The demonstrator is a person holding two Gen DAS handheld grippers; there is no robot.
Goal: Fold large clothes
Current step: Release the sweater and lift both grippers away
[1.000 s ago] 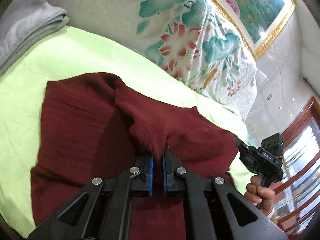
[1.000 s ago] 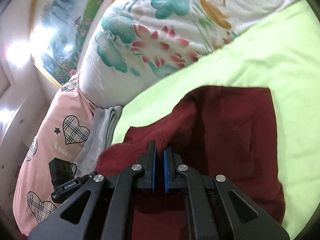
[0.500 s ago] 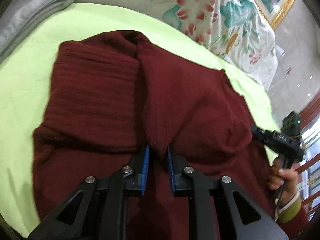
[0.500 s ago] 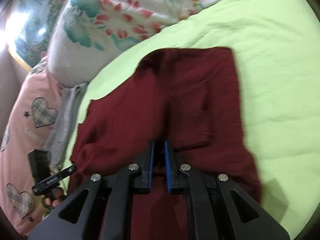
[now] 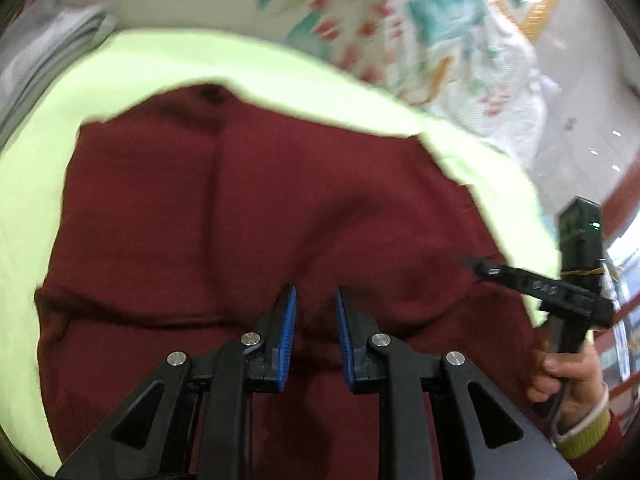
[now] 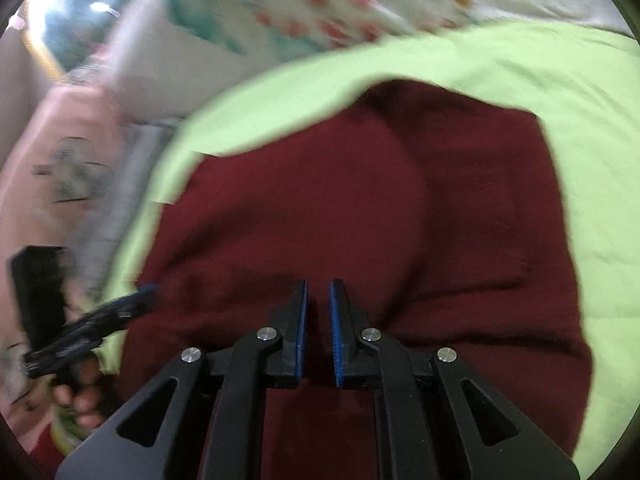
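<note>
A dark red knitted sweater [image 5: 248,216] lies folded on the lime-green bed sheet [image 5: 180,60]; it also shows in the right wrist view [image 6: 360,208]. My left gripper [image 5: 316,300] is open just above the sweater's near part, with nothing between its blue pads. My right gripper [image 6: 318,296] is open a little above the sweater and holds nothing. The right gripper also shows at the right edge of the left wrist view [image 5: 476,262]. The left gripper also shows at the left edge of the right wrist view [image 6: 144,292]. Both views are motion-blurred.
A floral quilt [image 5: 400,28] is heaped behind the sheet. Folded grey cloth [image 5: 48,48] lies at the far left. A pink pillow with heart prints [image 6: 72,160] sits left in the right wrist view. A gold-framed picture [image 5: 548,4] hangs on the wall.
Both grippers have opened and let go of the sweater fold they were pinching. The fold now lies flat on the sweater, and both grippers have pulled back a little.
</note>
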